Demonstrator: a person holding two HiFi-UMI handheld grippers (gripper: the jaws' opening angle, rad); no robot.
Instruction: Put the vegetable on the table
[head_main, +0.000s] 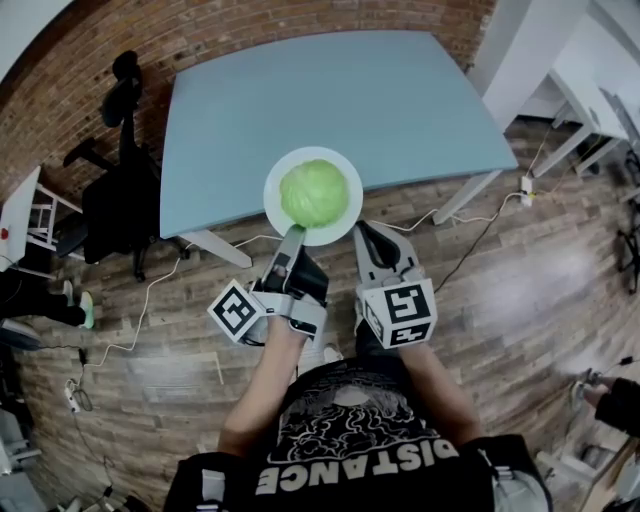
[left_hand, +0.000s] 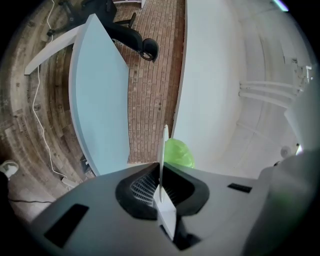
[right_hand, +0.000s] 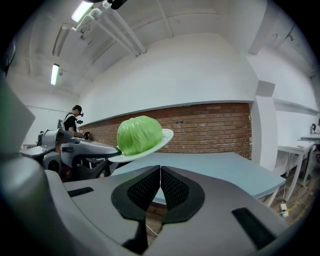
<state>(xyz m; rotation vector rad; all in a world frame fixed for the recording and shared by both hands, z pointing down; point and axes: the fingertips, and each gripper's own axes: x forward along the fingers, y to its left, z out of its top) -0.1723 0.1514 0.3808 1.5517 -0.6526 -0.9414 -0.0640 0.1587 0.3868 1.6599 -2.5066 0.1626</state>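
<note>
A green cabbage (head_main: 314, 193) lies on a white plate (head_main: 282, 216) held in the air over the near edge of the light-blue table (head_main: 330, 100). My left gripper (head_main: 292, 239) is shut on the plate's near rim; in the left gripper view the plate (left_hand: 163, 155) stands edge-on between the jaws with the cabbage (left_hand: 178, 152) behind it. My right gripper (head_main: 368, 238) hovers just right of the plate, shut and holding nothing. From the right gripper view the cabbage (right_hand: 139, 134) and plate (right_hand: 162, 138) show up left, above the table (right_hand: 225, 167).
A black office chair (head_main: 118, 190) stands left of the table. Cables run over the wooden floor (head_main: 530, 290) under the table's near edge. White desks (head_main: 590, 100) stand at the right. A person (right_hand: 71, 120) is far off in the right gripper view.
</note>
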